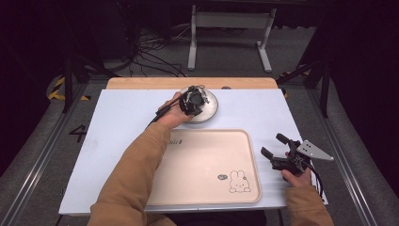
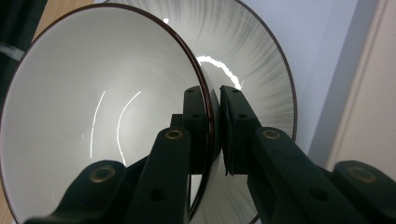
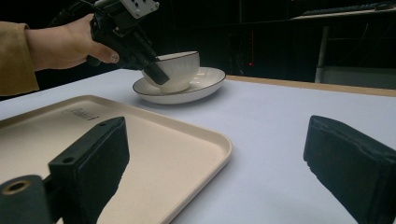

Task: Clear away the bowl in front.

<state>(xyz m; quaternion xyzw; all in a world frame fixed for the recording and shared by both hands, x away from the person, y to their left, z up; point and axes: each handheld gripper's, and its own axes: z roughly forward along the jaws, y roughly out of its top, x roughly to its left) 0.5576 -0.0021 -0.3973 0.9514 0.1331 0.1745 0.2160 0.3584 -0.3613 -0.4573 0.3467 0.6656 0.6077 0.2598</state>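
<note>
A cream tray [image 1: 207,165] lies nearest on the white surface [image 1: 117,122], with the right gripper [image 1: 275,148] just off its right edge, jaws spread and holding nothing. Beyond the tray, the left gripper [image 1: 193,100] reaches over a cup on a saucer [image 1: 211,104]. In the left gripper view, its jaws pinch the dark-rimmed cup [image 2: 102,107] wall, one inside, one outside. In the right gripper view, the cup [image 3: 180,70] sits on the saucer [image 3: 196,88], tilted slightly, far beyond the wide-open jaws.
</note>
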